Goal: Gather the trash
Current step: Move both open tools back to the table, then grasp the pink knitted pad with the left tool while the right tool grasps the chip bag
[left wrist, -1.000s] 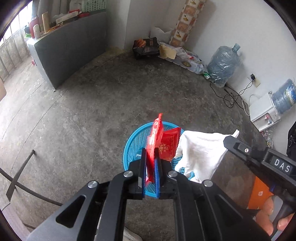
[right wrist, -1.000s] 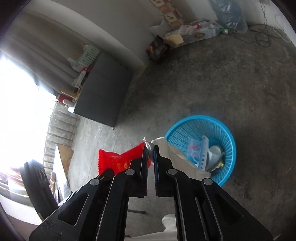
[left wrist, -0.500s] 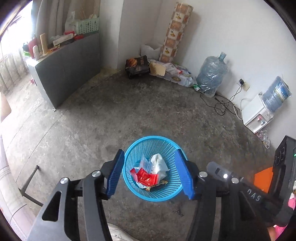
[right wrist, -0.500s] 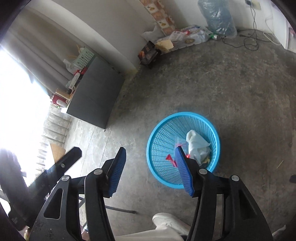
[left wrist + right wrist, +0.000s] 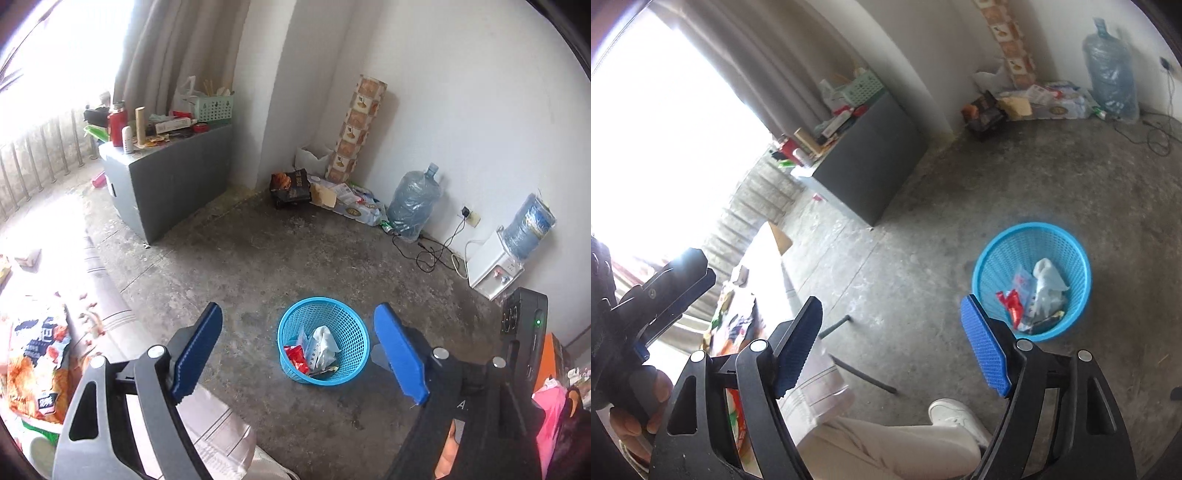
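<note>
Both grippers, left gripper [image 5: 299,354] and right gripper [image 5: 892,345], gape empty; blue basket [image 5: 354,325] holds red wrapper [image 5: 295,358] and white crumpled bag [image 5: 325,343].

Both views look forward and down along their own spread blue fingers from well above the concrete floor [image 5: 258,266]. The left wrist view faces the white wall, and the blue basket [image 5: 325,314] sits between its fingers [image 5: 195,350], just beyond the tips. The right wrist view is tilted toward the bright window; there the basket [image 5: 1030,236] lies just past the right finger [image 5: 984,354]. Both share the basket, the grey cabinet [image 5: 166,184] [image 5: 871,155] and the water jug [image 5: 413,203] [image 5: 1110,66].
</note>
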A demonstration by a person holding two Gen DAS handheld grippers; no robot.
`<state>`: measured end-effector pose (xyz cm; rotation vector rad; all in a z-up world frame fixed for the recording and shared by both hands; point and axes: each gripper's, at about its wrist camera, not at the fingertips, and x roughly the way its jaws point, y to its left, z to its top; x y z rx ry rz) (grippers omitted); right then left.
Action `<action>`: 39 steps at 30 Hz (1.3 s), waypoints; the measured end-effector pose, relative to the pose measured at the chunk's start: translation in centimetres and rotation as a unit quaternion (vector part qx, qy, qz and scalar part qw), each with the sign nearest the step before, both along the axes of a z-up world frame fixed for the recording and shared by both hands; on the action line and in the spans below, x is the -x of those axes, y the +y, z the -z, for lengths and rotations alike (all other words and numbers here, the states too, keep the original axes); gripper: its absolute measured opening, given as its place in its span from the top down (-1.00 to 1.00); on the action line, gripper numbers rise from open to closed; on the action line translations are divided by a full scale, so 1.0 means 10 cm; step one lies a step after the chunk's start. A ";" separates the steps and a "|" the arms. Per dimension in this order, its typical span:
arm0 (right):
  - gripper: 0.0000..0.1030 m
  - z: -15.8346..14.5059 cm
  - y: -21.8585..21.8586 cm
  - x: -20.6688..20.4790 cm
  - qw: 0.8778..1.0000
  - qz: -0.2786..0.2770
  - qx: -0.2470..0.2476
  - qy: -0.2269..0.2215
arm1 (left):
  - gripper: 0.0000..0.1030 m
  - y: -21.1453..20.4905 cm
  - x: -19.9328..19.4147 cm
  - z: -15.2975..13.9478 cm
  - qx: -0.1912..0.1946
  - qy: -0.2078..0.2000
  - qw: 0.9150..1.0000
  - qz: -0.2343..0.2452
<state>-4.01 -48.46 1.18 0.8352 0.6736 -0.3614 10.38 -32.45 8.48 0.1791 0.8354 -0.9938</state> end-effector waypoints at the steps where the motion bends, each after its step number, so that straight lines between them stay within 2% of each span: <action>1: -0.46 -0.06 0.07 -0.05 1.000 -0.017 0.005 -0.004 | -0.63 0.17 -0.03 -0.06 0.008 0.002 1.000 -0.010; 4: -0.47 -0.20 0.28 -0.18 0.998 -0.064 0.013 -0.018 | -0.64 0.78 -0.17 -0.21 0.030 -0.006 0.998 -0.053; 7: -0.48 -0.29 0.48 -0.37 0.994 -0.107 0.015 -0.026 | -0.66 1.48 -0.31 -0.31 0.046 -0.022 0.991 -0.124; 11: -0.48 -0.31 0.78 -0.77 0.985 -0.169 -0.001 -0.029 | -0.69 2.43 -0.51 -0.33 0.063 -0.026 0.970 -0.233; 16: -0.48 -0.25 1.19 -1.29 0.970 -0.238 -0.037 -0.017 | -0.69 3.42 -0.67 -0.14 0.075 0.005 0.937 -0.341; 20: -0.48 -0.14 1.49 -1.64 0.958 -0.276 -0.072 -0.004 | -0.69 3.93 -0.69 0.04 0.074 0.023 0.920 -0.383; 24: -0.48 0.06 1.74 -2.00 0.945 -0.303 -0.126 0.015 | -0.70 4.18 -0.73 0.23 0.070 0.036 0.910 -0.407; 27: -0.48 0.25 1.87 -2.24 0.937 -0.301 -0.170 0.043 | -0.69 4.27 -0.78 0.36 0.069 0.052 0.908 -0.409; 30: -0.48 0.44 1.94 -2.42 0.934 -0.291 -0.193 0.071 | -0.69 4.30 -0.95 0.42 0.078 0.070 0.910 -0.402; 33: -0.48 0.59 1.96 -2.54 0.930 -0.279 -0.222 0.087 | -0.69 4.30 -1.25 0.40 0.075 0.085 0.918 -0.380; 36: -0.47 0.70 1.94 -2.62 0.926 -0.269 -0.248 0.092 | -0.69 4.31 -1.61 0.40 0.067 0.104 0.922 -0.368; 39: -0.39 0.76 1.93 -2.68 0.919 -0.269 -0.276 0.083 | -0.69 4.27 -1.88 0.41 0.048 0.102 0.925 -0.364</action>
